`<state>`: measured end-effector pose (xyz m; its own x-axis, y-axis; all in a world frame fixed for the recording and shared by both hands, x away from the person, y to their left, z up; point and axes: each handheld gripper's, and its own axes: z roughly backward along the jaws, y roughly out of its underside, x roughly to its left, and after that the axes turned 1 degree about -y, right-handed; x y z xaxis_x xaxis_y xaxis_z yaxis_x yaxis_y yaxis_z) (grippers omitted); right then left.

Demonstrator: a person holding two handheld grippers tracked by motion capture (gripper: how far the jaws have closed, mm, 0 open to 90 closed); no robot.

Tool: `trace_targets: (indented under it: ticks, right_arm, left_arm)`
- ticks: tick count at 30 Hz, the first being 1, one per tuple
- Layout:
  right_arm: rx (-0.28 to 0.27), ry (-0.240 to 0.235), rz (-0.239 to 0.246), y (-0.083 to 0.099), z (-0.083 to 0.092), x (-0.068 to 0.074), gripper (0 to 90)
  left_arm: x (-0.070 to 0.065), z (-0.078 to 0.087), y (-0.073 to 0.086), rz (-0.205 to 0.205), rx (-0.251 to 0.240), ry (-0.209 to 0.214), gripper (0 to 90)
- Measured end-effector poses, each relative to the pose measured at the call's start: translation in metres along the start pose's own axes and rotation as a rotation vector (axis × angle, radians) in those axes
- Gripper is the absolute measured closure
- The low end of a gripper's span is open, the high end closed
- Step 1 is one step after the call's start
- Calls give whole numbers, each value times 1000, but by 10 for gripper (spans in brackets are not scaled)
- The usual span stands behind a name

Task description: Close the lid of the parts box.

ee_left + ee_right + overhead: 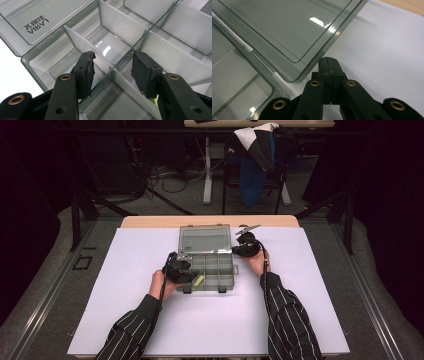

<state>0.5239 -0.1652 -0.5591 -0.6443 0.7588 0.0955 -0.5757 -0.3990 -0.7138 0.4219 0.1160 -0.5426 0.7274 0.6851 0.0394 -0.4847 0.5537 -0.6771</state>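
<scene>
A clear plastic organizer box (226, 276) lies on the white sheet with its lid (205, 240) folded back and open. My left gripper (186, 272) is at the box's front left. Its jaws stand open astride a white divider (82, 46) inside the compartments, with both pads clear of it (113, 56). A small yellow-green piece (198, 280) lies in the box by that gripper and peeks out beside the right-hand jaw (154, 100). My right gripper (239, 251) is shut on nothing, its tip (327, 61) right at the lid's corner (297, 77).
The white sheet (200, 325) covers most of the wooden table (150, 221), with free room on every side of the box. Two black latches (222, 290) hang at the box's front edge. Beyond the table stands a chair draped with a blue and white jacket (256, 155).
</scene>
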Motion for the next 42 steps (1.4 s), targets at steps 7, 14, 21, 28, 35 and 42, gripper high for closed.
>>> trace_targets:
  ticks: [7,14,21,28,35,42]
  right_arm:
    - [-4,16,-1,-1,0,0,900]
    - [-50,23,-1,-3,1,1,900]
    - [-55,36,10,-4,3,2,900]
    - [-105,43,18,-5,5,3,900]
    - [-125,49,31,-7,8,4,900]
    - [-150,39,36,-8,11,3,900]
  left_arm:
    - [0,0,0,1,-1,1,522]
    - [0,0,0,1,-1,0,522]
    - [0,0,0,1,-1,-1,521]
    - [0,0,0,2,1,-3,521]
    - [-1,0,0,2,3,-5,520]
    - [-1,0,0,6,2,-5,520]
